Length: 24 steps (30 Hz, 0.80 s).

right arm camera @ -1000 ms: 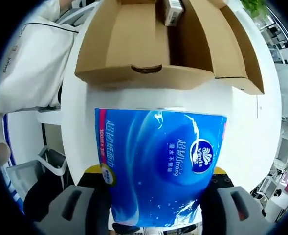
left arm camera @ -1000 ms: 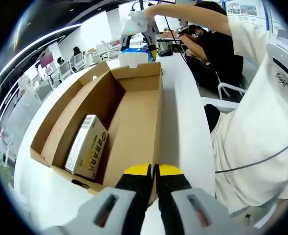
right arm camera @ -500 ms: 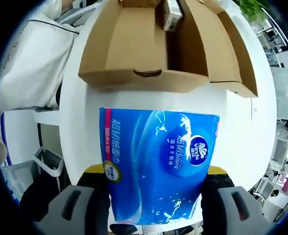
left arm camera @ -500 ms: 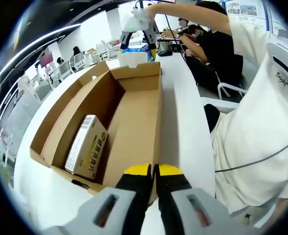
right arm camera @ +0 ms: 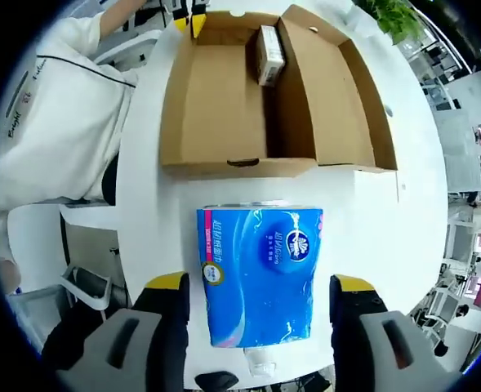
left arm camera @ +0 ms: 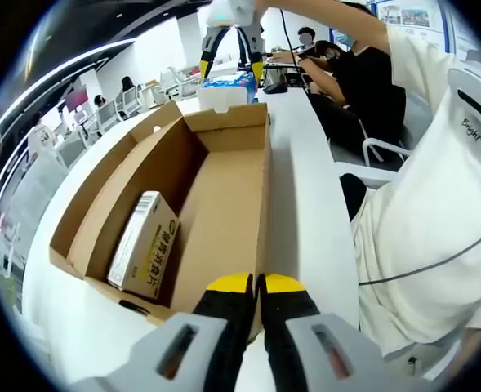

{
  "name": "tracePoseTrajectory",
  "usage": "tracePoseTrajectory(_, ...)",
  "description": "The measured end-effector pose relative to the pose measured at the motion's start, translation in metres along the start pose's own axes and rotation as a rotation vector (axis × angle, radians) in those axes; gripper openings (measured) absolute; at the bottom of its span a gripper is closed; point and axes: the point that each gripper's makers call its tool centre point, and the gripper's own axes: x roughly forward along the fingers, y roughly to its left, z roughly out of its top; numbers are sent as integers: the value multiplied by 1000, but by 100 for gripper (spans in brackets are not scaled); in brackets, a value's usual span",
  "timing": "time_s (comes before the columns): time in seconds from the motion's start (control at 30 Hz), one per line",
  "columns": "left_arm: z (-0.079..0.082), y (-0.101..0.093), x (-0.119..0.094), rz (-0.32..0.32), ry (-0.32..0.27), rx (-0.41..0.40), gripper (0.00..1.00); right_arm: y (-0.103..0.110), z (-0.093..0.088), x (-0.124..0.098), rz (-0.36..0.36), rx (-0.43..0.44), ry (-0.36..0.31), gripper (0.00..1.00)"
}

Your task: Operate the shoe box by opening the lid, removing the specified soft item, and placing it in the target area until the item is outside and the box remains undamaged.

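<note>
— What's around the box (left arm camera: 216, 188)?
— My left gripper (left arm camera: 255, 287), jaws together, pinches its near wall. A small carton (left arm camera: 146, 245) lies inside; a person (left arm camera: 436, 204) stands beside the table (left arm camera: 305, 212).
— And the tissues (right arm camera: 260, 273)?
— On the table past the box's far end, between my right gripper's (right arm camera: 260, 286) wide jaws, untouched.
</note>
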Motion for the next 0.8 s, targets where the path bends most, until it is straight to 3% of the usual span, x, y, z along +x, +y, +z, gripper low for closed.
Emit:
tracePoseTrajectory(0.1, 0, 0, 0, -4, -3, -2, 3, -1, 18, -6, -9, 29, -85, 69)
tracePoseTrajectory(0.3, 0, -1, 0, -6, -5, 3, 3, -16, 73, -29, -67, 97, -366, 64)
tracePoseTrajectory(0.37, 0, 0, 0, -6, -7, 4, 3, -20, 80, -33, -79, 100, -402, 63)
tracePoseTrajectory(0.6, 0, 0, 0, -3, -10, 6, 3, -30, 115, -51, -135, 162, -651, 59)
tracePoseTrajectory(0.8, 1, 0, 0, -2, -9, 5, 3, -49, 132, -78, -244, 287, -915, 60)
